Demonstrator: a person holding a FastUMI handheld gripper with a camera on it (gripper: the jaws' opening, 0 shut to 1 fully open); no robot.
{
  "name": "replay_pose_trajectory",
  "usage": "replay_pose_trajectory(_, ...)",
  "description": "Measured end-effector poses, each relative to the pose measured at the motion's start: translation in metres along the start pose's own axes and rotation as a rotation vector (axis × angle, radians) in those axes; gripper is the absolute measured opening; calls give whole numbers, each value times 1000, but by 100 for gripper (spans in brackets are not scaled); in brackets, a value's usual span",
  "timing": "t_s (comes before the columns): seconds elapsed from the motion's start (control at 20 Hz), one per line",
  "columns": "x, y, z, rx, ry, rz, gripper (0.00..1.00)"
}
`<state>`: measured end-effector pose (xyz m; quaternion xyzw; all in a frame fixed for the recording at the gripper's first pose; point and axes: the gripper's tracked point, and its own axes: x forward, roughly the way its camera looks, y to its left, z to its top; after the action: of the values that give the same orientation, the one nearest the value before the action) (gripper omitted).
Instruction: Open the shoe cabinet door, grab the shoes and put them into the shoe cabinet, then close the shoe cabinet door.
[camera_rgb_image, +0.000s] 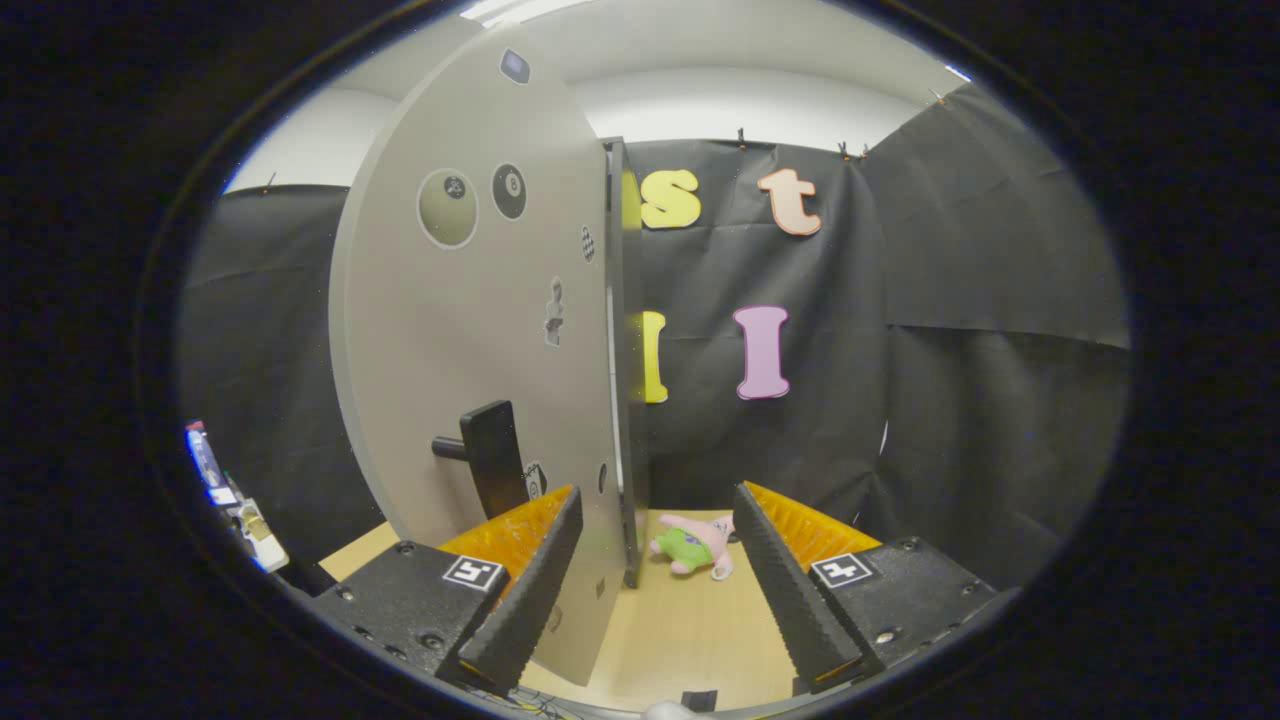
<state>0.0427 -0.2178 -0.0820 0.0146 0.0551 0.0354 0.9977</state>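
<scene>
- The hand-held gripper (658, 560) shows at the bottom of the frame with its two black ribbed fingers (528, 590) spread wide apart; nothing is held between them.
- Each finger has an orange backing and sits on a black block with a small square marker on top.
- The shoe cabinet door (470, 330), a pale grey panel, stands in the left centre of the frame and is swung open, with its free edge coming toward the camera.
- The lower edge of the door passes just beside the left finger, on its inner side; I cannot tell if they touch.
- A black handle (490, 455) sticks out from the door face in the lower part of it, just above the left finger.
- Several stickers are on the door face: two round ones (478, 200) in the upper part, and some smaller ones further down.
- Behind the door, a dark narrow vertical edge of the shoe cabinet (622, 350) is visible in the centre of the frame.
- A small plush toy (695, 545), pink with green, lies on the light wooden bench (680, 630), ahead of the fingers and close to the right one.
- Black cloth hangs behind everything as the wall of the booth.
- At the far lower left of the frame some small coloured objects (225, 490) are seen, too distorted to identify.
</scene>
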Motion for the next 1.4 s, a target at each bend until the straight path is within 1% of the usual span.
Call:
replay_pose_trajectory(0.45,11,88,-5,5,-2,-27,97)
replay_pose_trajectory(0.7,31,140,-2,12,-15,-40,97)
replay_pose_trajectory(0.95,71,205,-1,-2,0,18,97)
replay_pose_trajectory(1.1,97,258,3,-26,9,102,97)
replay_pose_trajectory(1.15,102,270,4,-30,13,110,100)
replay_pose_trajectory(1.3,115,288,6,-24,21,138,100)
replay_pose_trajectory(1.4,123,288,3,-21,28,138,100)
